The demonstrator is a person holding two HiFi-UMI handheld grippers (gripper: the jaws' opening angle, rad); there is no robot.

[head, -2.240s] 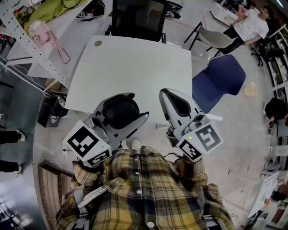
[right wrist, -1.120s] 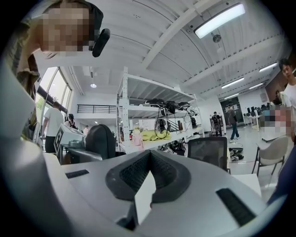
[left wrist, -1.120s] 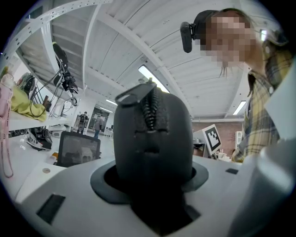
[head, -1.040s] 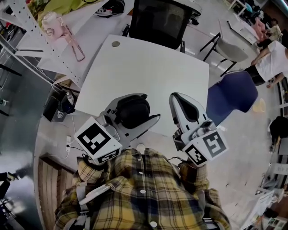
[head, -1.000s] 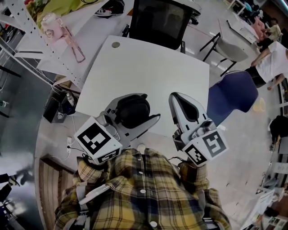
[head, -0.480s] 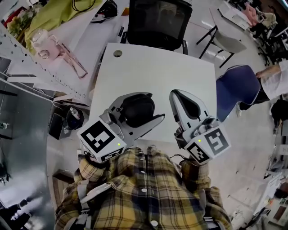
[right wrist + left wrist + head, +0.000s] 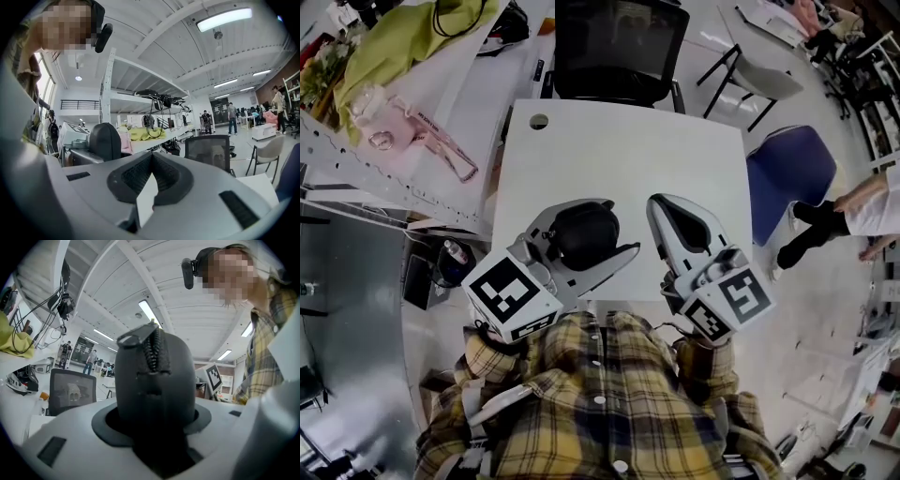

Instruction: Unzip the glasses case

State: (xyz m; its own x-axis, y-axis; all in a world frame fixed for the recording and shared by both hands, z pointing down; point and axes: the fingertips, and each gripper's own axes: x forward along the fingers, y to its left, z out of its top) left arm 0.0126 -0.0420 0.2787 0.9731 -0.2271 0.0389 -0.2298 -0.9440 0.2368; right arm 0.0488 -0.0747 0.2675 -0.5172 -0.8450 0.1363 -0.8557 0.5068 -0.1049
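Black case [image 7: 154, 380] sits pinched in my left gripper [image 7: 614, 228], my right gripper [image 7: 661, 208] pressed together and empty, so tugging the pull [image 7: 132, 339] hard could twist it loose.

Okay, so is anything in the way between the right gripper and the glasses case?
Nothing visible does. The left gripper holds the glasses case, and only bare table shows in the gap between it and the shut, empty right gripper.
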